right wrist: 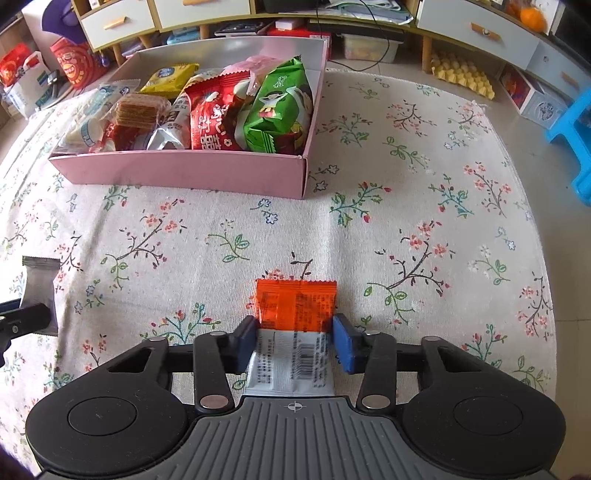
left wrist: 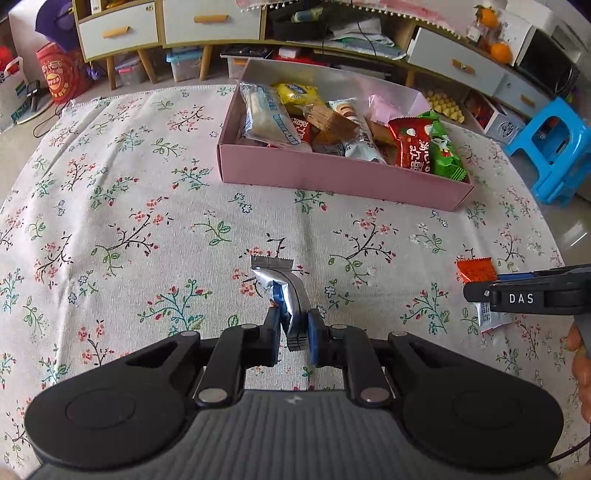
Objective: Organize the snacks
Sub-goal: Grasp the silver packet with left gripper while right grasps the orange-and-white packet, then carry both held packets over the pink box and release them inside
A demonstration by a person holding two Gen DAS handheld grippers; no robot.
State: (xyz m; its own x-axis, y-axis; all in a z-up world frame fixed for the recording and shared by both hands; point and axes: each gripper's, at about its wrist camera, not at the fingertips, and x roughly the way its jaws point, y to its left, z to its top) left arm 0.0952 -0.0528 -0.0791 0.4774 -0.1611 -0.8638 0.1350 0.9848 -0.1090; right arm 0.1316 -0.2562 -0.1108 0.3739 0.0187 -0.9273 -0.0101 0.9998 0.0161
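Two packets (left wrist: pixel 282 291) (right wrist: pixel 295 325) point lengthwise toward the box (right wrist: pixel 177 171).

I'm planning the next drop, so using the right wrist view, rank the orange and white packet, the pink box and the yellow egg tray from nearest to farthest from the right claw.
1. Orange and white packet: between the right claw's pads, on the cloth.
2. Pink box: ahead, to the left.
3. Yellow egg tray: on the floor beyond the table, upper right.

A low cabinet (left wrist: pixel 207 22) with grey drawers lines the back; a blue stool (left wrist: pixel 554 147) stands on pale floor (left wrist: pixel 569 229)
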